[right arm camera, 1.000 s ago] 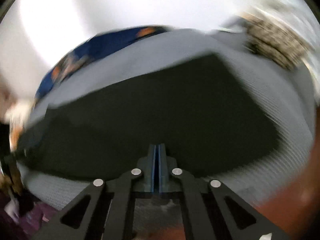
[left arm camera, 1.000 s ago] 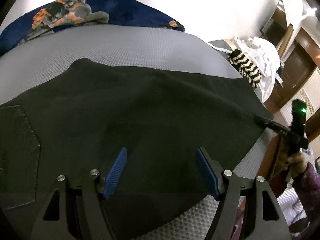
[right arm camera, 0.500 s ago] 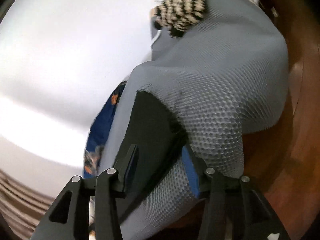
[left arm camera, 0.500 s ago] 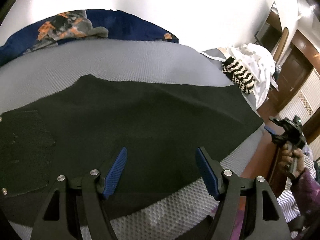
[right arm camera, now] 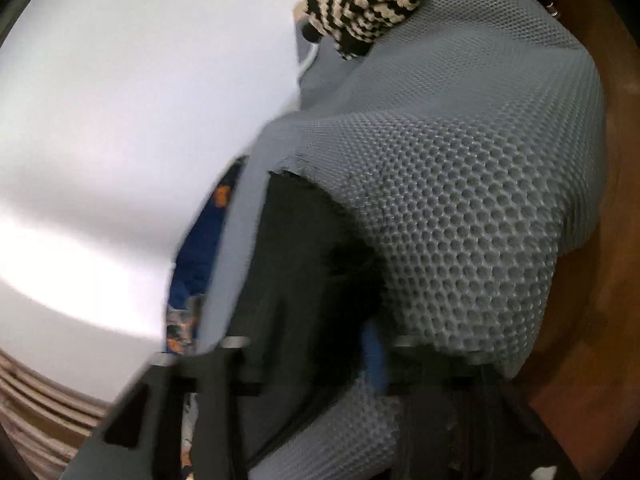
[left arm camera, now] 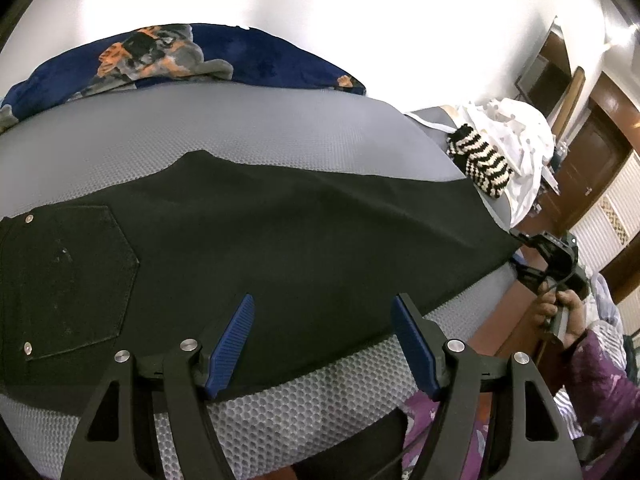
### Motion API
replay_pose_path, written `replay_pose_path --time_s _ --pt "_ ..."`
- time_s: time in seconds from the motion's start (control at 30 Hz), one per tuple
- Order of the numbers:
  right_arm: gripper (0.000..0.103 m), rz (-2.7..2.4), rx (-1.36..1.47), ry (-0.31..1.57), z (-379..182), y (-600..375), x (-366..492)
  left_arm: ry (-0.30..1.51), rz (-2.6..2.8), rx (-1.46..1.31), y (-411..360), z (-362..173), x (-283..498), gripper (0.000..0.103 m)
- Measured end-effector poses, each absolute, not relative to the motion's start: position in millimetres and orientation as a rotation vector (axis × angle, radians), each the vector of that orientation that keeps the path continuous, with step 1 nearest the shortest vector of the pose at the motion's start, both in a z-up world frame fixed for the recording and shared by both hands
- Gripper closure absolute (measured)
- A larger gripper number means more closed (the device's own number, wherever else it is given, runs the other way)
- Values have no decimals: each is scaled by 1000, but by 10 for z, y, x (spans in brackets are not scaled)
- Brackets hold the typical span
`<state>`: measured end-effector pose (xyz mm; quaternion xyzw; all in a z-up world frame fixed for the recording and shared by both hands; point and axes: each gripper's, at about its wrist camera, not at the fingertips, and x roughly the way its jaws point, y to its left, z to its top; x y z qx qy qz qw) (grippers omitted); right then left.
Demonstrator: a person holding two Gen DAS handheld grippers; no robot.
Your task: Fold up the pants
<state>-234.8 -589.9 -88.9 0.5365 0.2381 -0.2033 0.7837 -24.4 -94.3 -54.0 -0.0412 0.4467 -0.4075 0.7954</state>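
In the left wrist view the black pants (left arm camera: 280, 240) lie spread flat across a grey honeycomb-textured mattress (left arm camera: 260, 128), with a back pocket (left arm camera: 68, 280) and its rivets at the left and the leg end reaching the mattress edge at the right. The left gripper (left arm camera: 324, 340) hangs above the near edge of the pants with its blue-padded fingers (left arm camera: 232, 344) standing wide apart and nothing between them. Behind the mattress a dark blue blanket (left arm camera: 260, 64) with orange and grey print lies against the white wall. At the far right corner of the bed sit a black-and-cream striped knit (left arm camera: 480, 160) and a heap of white cloth (left arm camera: 516, 128). Past the right edge, the right hand (left arm camera: 560, 312), in a purple patterned sleeve (left arm camera: 600, 380), holds the right gripper (left arm camera: 516, 234) with its tip at the end of the pant leg.

The right wrist view is rolled to one side and blurred. The right gripper (right arm camera: 360, 356) sits at the corner of the mattress (right arm camera: 460, 208), where the dark fabric of the pants (right arm camera: 304, 272) runs down between its fingers; only one blue pad (right arm camera: 376, 356) shows, and it seems to be pressed onto the cloth, the jaws having just closed almost fully. The striped knit (right arm camera: 360, 0) lies at the top, and brown wooden floor (right arm camera: 600, 300) shows at the right
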Motion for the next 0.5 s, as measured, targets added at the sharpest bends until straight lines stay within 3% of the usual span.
replay_pose_path --time_s 0.17,0.5 --pt "97 -470 1072 558 -732 -5830 -2289 1009 -821 -95 -880 -575 -188 32" --pt "97 -328 794 566 121 -5174 -1671 1001 -618 -6 -556 -520 -57 31"
